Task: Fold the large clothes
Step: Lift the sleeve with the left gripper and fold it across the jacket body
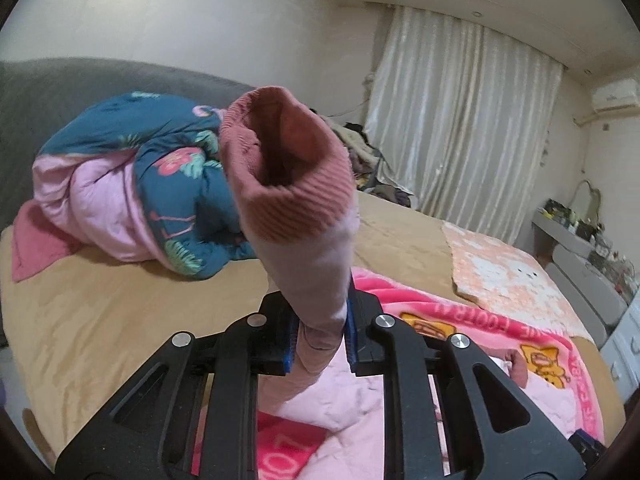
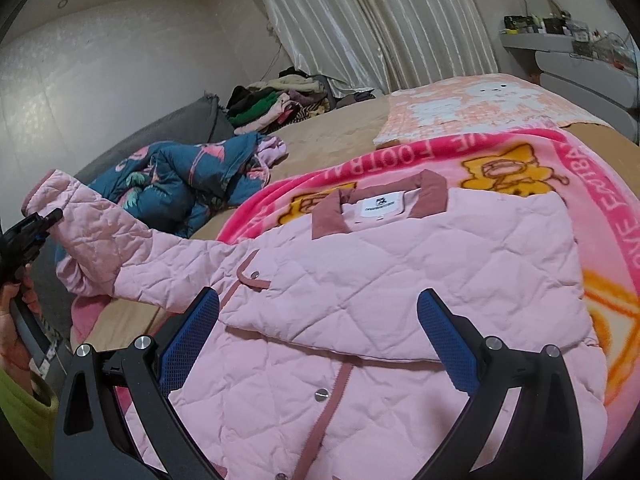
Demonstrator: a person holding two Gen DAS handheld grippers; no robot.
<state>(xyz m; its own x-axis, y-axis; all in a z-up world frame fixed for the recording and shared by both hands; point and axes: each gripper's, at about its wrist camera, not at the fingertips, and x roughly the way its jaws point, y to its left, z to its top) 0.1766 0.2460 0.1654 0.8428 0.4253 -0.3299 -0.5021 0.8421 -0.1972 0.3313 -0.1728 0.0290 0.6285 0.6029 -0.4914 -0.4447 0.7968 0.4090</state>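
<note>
A pale pink quilted jacket (image 2: pixel 360 280) is seen, stitched in diamonds, with a dusty rose collar (image 2: pixel 432 196) and matching rose piping. Its sleeve (image 1: pixel 316 272) is finished in a ribbed rose cuff (image 1: pixel 288 168). Underneath, a hot pink blanket (image 2: pixel 600 200) is shown, printed with orange cartoon bears and white lettering. A teal quilt (image 1: pixel 160 148) with pink flowers and pink lining is spotted. The bed sheet (image 1: pixel 100 312) is tan. Blue pads (image 2: pixel 444 340) are set on black gripper arms.
</note>
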